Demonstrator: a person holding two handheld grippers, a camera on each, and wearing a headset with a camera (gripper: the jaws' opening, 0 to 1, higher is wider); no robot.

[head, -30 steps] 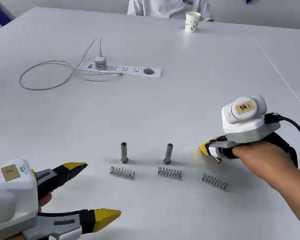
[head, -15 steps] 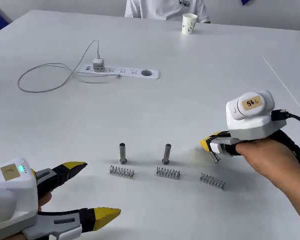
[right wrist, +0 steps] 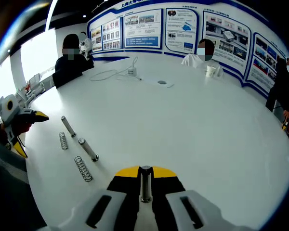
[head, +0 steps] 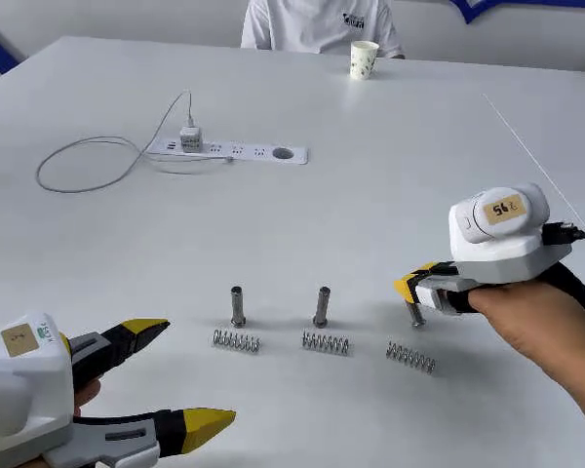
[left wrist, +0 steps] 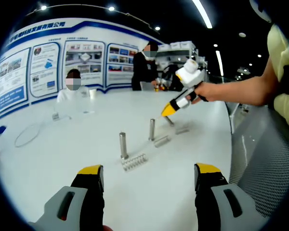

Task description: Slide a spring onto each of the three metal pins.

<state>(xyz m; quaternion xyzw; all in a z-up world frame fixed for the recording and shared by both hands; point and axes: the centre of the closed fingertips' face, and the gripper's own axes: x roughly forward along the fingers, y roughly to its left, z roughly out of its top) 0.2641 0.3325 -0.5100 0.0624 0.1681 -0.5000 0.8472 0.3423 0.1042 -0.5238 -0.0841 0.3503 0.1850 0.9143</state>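
Springs [head: 326, 342], three short coils of thin wire, lie on their sides in a row on the smooth white surface [head: 370, 195], the left two each just in front of one of the upright metal pins [head: 237, 305], plain cylinders with a wider foot. The right hand-held gripper [head: 408, 289] has its yellow-tipped jaws clamped on the third pin [head: 416, 314], just behind the rightmost spring [head: 410, 357]. The left hand-held gripper [head: 200, 372] hovers low at the left with jaws wide apart, bare surface lying between it and the row.
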